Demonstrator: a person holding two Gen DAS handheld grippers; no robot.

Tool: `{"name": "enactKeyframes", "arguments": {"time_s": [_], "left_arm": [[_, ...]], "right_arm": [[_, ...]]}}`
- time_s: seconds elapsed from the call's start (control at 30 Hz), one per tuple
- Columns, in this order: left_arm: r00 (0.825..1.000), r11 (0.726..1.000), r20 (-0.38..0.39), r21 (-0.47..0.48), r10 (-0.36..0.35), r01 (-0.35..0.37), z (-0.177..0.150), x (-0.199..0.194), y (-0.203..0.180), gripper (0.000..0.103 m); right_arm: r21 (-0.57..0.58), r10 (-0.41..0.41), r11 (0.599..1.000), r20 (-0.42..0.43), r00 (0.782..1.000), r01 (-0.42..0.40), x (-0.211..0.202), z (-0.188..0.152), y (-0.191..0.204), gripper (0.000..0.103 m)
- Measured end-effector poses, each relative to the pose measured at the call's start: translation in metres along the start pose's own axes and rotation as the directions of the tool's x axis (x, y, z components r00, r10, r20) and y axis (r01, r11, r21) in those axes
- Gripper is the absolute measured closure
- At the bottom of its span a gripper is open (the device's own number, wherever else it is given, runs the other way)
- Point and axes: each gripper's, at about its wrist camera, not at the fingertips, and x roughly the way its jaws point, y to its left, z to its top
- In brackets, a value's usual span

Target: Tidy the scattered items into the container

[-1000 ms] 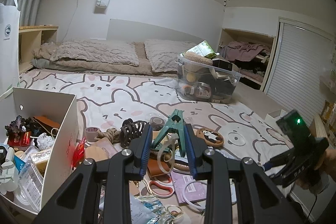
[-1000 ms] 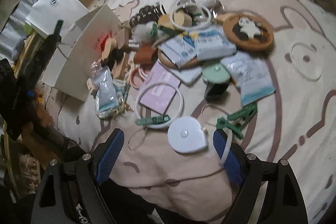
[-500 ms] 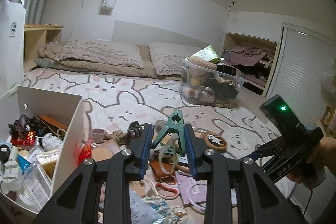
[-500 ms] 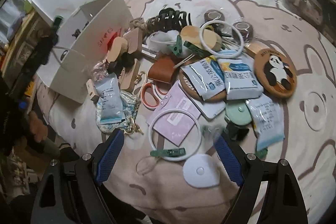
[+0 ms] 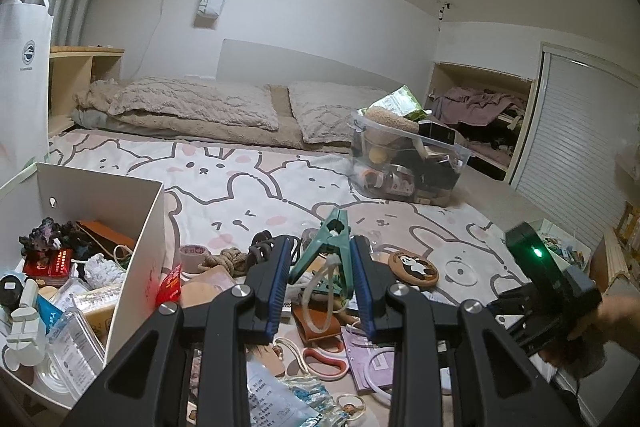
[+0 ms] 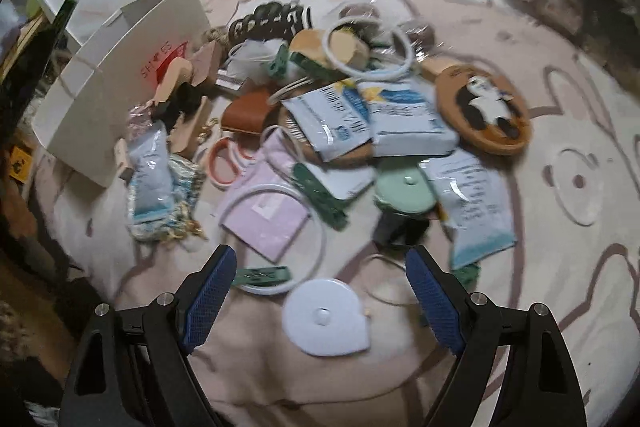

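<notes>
My left gripper (image 5: 320, 255) is shut on a green clip (image 5: 335, 241) with a pale loop hanging from it, held above the pile beside the white box (image 5: 136, 223). The box holds several small items. My right gripper (image 6: 320, 259) is open and points down at the scattered pile on the bunny blanket. A white round tape measure (image 6: 326, 317) lies between and just below its fingers, untouched. Beyond it lie a white ring (image 6: 316, 227) on a pink notebook (image 6: 264, 223), blue-white sachets (image 6: 344, 123), a mint tape measure (image 6: 404, 191) and a panda coaster (image 6: 484, 107).
A clear plastic bin (image 5: 404, 167) full of things stands at the back right of the bed. A white paper bag (image 5: 24, 75) stands behind the white box (image 6: 120, 87). Pillows and a blanket (image 5: 192, 107) lie along the far wall. A hand (image 5: 616, 311) shows at the right edge.
My right gripper has sunk toward the pile and tilted further down, so the items look nearer. The left gripper has kept still with the green clip in it.
</notes>
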Motion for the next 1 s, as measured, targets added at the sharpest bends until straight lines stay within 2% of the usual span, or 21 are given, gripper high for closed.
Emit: {"name": "enactKeyframes", "arguments": {"time_s": [0.2, 0.33, 0.73, 0.83, 1.0], "left_arm": [[1.000, 1.000, -0.005, 0.004, 0.000, 0.000, -0.002, 0.002, -0.001, 0.073], [1.000, 1.000, -0.010, 0.006, 0.001, -0.001, -0.003, 0.004, -0.002, 0.073], [1.000, 1.000, -0.015, 0.009, -0.002, 0.002, -0.004, 0.006, -0.003, 0.073], [1.000, 1.000, -0.014, 0.009, -0.002, 0.002, -0.004, 0.006, -0.003, 0.073], [1.000, 1.000, -0.014, 0.010, -0.001, 0.001, -0.005, 0.006, -0.004, 0.073]], "right_arm": [[-0.008, -0.060, 0.998, 0.111, 0.992, 0.061, 0.000, -0.031, 0.000, 0.016], [-0.005, -0.068, 0.998, 0.178, 0.982, 0.070, 0.001, -0.049, 0.004, 0.016], [0.045, -0.135, 0.991, 0.287, 0.948, 0.128, 0.013, -0.075, 0.010, 0.017], [0.037, -0.147, 0.989, 0.313, 0.938, 0.143, 0.013, -0.078, 0.016, 0.029], [0.016, -0.178, 0.983, 0.316, 0.932, 0.182, 0.020, -0.079, 0.025, 0.040]]}}
